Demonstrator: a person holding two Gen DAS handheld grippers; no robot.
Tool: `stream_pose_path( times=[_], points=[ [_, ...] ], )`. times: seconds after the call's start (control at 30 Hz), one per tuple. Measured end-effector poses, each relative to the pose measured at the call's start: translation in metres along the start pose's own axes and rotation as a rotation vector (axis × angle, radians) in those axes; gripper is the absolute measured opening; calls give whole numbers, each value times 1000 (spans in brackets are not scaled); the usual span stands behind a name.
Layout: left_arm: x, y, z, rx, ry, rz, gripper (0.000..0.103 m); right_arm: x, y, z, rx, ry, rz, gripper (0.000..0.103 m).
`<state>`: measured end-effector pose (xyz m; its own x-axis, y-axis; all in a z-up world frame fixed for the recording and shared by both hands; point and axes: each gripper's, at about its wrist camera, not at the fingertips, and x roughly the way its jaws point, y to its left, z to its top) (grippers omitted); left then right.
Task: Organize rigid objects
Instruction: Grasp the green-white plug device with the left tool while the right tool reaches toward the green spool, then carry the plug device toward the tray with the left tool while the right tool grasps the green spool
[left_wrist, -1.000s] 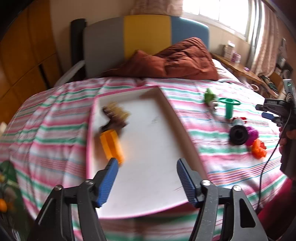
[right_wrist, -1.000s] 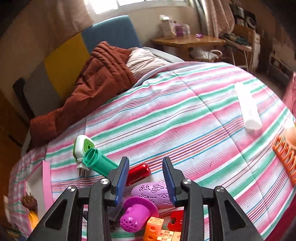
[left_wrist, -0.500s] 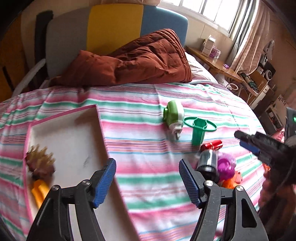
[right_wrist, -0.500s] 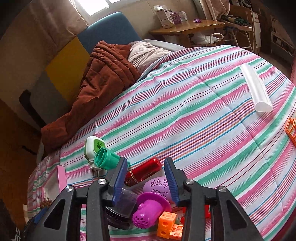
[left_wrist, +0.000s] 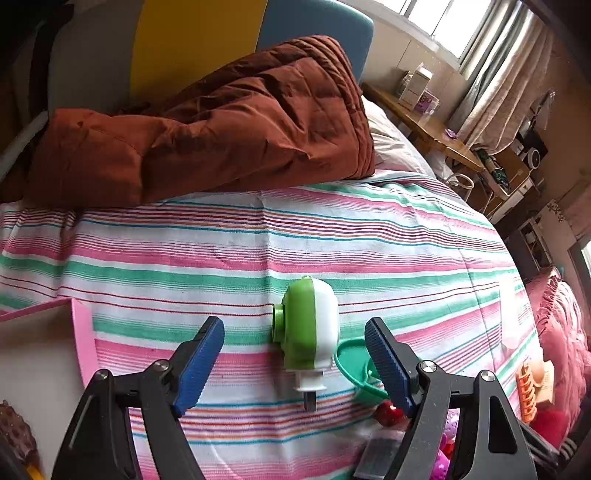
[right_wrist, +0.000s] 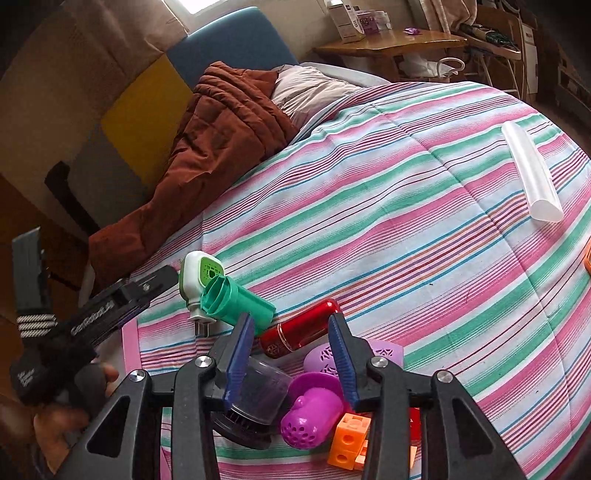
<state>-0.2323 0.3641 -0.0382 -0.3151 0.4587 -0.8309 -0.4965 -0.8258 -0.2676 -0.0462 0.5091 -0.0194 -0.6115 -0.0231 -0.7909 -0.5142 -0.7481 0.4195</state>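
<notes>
soft window daylight, perhaps slight blur

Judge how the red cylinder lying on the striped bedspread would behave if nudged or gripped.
The red cylinder lies on its side, so it would probably roll when nudged. Its glossy surface may slip between pads. It looks rigid; the soft striped bedspread could damp rolling.

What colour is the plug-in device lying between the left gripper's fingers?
Green and white plug-in device; the left wrist view shows it best.
</notes>
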Motion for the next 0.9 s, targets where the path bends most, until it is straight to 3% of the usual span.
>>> stream_pose_path(
  times=[0.1, 0.13, 0.17, 0.2, 0.47, 0.63, 0.9],
  points=[
    [23, 0, 5, -4, 55, -12, 77, 2, 0, 1, -1, 11, 1, 42],
    [31, 2, 4, -8, 79, -16, 70, 3, 0, 1, -1, 14, 1, 42],
    [38, 5, 2, -19, 108, -37, 50, 4, 0, 1, 0, 17, 2, 42],
    [43, 8, 0, -35, 141, -73, 42, 4, -1, 1, 0, 18, 1, 42],
    [8, 23, -21, -48, 82, -75, 42, 4, 0, 2, -23, 12, -22, 42],
    [-33, 30, -44, 18, 5, -10, 42, 7, 3, 0, -54, 23, -33, 42],
    [-107, 42, -103, 55, -61, -46, 42, 14, 31, -12, -237, 42, -59, 42]
  ],
)
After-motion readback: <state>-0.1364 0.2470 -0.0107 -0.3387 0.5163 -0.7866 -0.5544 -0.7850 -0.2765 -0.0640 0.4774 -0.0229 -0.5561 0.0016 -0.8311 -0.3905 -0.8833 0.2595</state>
